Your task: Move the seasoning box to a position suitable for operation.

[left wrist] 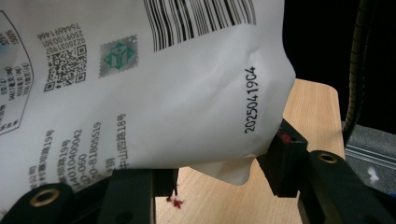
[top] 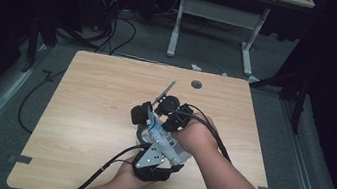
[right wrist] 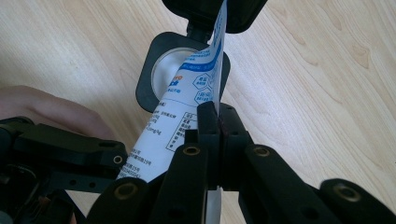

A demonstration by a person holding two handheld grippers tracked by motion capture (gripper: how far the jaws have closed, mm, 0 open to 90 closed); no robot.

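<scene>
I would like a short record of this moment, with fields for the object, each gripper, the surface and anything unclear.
object: white printed packet with barcode, QR code and blue print
left gripper: left gripper has jaws on either side of the packet's lower part, gripping it
right gripper: right gripper has jaws pressed together on the packet's thin edge
position: both grippers meet near the middle of the table, packet held between them
surface: wooden table
other: small red specks on the table below the packet
unclear: what the packet contains

a wooden table (top: pixel 93 113) stands before a white-legged desk (top: pixel 214 25).
</scene>
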